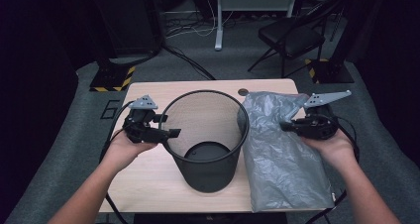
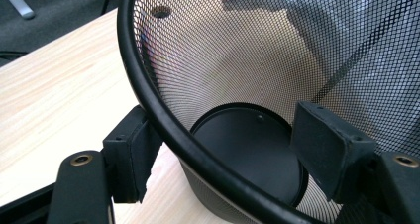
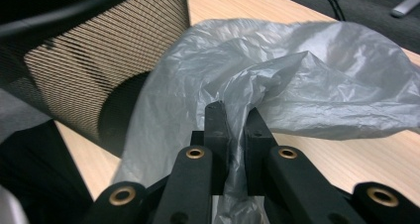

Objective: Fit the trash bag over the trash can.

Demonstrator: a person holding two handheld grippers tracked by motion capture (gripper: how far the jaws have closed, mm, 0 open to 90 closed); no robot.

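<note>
A black wire-mesh wastebasket (image 1: 208, 177) stands upright in the middle of the pale wooden table (image 1: 143, 184). My left gripper (image 1: 168, 133) is at its left rim. Its jaws straddle the rim (image 2: 148, 100), one pad outside and one well inside, standing open (image 2: 228, 115). A crumpled grey plastic bag (image 1: 282, 154) lies to the right of the basket, with its top edge lifted off the table. My right gripper (image 1: 286, 126) is shut on that raised edge. The thin film (image 3: 297, 80) is pinched between the two close jaws (image 3: 235, 110).
The basket's mesh wall (image 3: 99, 50) is just left of the bag. A cable hole (image 1: 242, 91) is in the table's far edge. Beyond the table are a black folding chair (image 1: 292, 35), a white desk leg (image 1: 218, 30) and a yellow-striped stand base (image 1: 111, 80).
</note>
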